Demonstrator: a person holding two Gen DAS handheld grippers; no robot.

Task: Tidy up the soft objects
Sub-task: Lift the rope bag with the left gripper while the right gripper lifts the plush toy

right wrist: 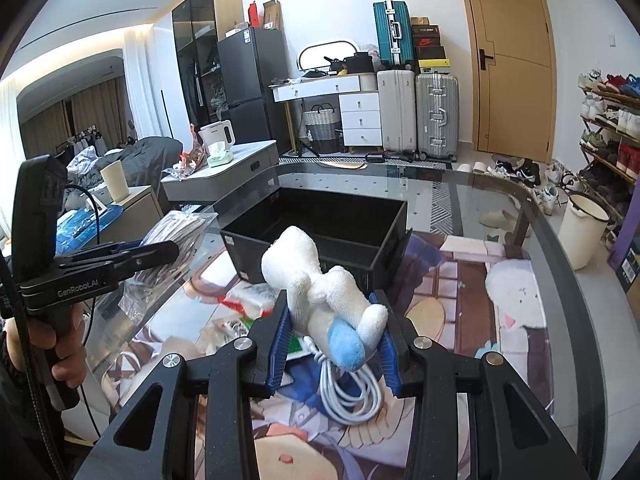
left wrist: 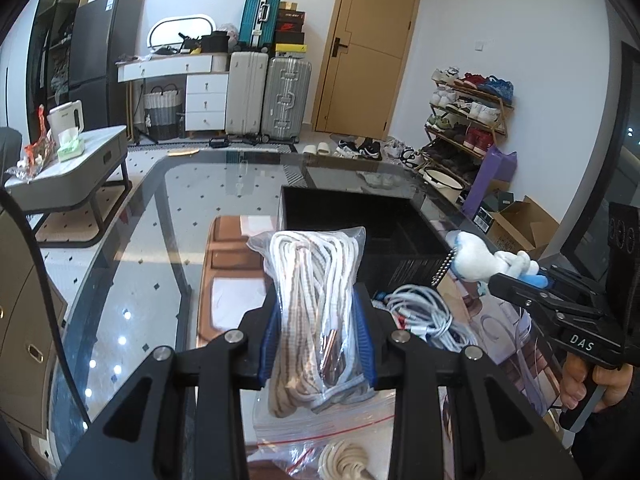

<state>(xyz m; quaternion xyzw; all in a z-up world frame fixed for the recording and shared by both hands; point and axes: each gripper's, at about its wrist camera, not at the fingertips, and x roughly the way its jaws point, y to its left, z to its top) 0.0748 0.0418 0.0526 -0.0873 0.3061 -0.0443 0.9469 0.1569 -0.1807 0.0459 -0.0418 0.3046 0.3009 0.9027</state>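
Note:
My left gripper [left wrist: 318, 336] is shut on a clear bag of white and tan rope [left wrist: 316, 280], lifted above the glass table. In the right wrist view my right gripper [right wrist: 334, 330] is shut on a white plush toy with a blue part [right wrist: 320, 288], also held off the table. The left wrist view shows that plush toy [left wrist: 478, 258] at the right, with a bead chain hanging from it. An open black box [right wrist: 320, 226] stands just beyond both grippers, also seen as the black box [left wrist: 360, 232]. A hand holds each gripper's handle.
A coil of white cable [right wrist: 352, 394] lies on the printed mat [right wrist: 460, 320] under my right gripper. A zip bag with more rope [left wrist: 332, 436] lies below my left gripper. Clear bags [right wrist: 176, 228] lie left of the box. The glass table's curved edge [right wrist: 560, 240] runs at right.

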